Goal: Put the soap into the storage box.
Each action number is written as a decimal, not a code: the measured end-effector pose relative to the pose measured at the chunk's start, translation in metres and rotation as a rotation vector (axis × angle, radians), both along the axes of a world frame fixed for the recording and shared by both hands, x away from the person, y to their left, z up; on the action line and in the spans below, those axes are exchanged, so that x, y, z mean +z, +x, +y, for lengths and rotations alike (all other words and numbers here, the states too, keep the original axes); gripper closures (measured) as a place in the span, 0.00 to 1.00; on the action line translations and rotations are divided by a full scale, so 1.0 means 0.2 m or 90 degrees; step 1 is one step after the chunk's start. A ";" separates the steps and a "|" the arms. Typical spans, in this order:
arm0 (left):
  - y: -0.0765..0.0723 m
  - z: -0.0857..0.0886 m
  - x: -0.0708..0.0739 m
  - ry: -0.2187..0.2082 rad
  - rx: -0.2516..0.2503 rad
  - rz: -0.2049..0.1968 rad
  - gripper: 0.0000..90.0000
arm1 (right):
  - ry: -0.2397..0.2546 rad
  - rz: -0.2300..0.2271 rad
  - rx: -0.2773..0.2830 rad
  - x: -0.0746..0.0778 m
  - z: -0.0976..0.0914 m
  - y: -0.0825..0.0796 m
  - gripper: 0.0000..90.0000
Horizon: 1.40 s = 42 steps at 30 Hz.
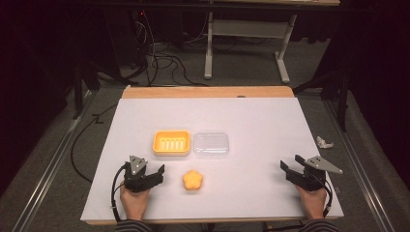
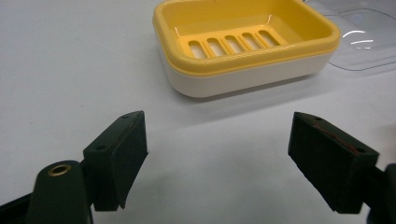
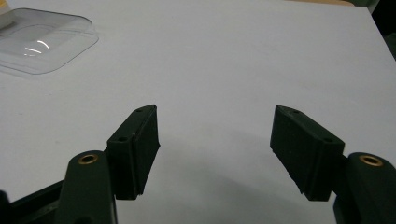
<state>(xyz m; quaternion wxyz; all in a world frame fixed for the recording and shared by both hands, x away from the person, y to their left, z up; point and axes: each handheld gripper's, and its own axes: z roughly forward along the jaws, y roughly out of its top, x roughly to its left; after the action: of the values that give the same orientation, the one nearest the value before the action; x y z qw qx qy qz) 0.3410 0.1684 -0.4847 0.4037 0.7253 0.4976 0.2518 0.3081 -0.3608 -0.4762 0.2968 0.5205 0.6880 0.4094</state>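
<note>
A yellow soap dish (image 1: 171,143) (image 2: 247,44) with a slotted insert on a white base sits mid-table. Right beside it lies its clear plastic lid (image 1: 211,145) (image 2: 364,32) (image 3: 39,39). A yellow flower-shaped soap (image 1: 193,181) rests in front of the two, nearer the person. My left gripper (image 1: 151,172) (image 2: 217,158) stands open just left of the soap, its jaws pointing toward the dish with nothing between them. Open too, my right gripper (image 1: 291,163) (image 3: 215,149) rests far off near the table's right front, over bare table.
A white sheet covers the table (image 1: 251,116), with a wooden strip along the far edge. A crumpled white scrap (image 1: 324,142) lies on the floor off the right edge. Cables and a desk frame (image 1: 241,43) stand beyond.
</note>
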 end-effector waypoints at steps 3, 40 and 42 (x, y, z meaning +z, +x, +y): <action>0.00 0.00 0.00 0.000 -0.001 -0.001 0.22 | -0.003 -0.001 0.002 0.00 0.00 0.00 0.37; -0.03 -0.04 0.09 -0.036 -0.069 0.028 0.24 | -0.008 0.003 -0.002 0.00 0.01 0.00 0.37; -0.03 -0.04 0.10 -0.033 -0.067 0.023 0.20 | -0.007 0.002 -0.002 0.00 0.00 0.00 0.37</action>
<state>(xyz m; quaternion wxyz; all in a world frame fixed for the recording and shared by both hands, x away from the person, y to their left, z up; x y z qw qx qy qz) 0.3342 0.1595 -0.4655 0.4262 0.7442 0.4721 0.2039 0.3087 -0.3598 -0.4763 0.2991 0.5204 0.6901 0.4044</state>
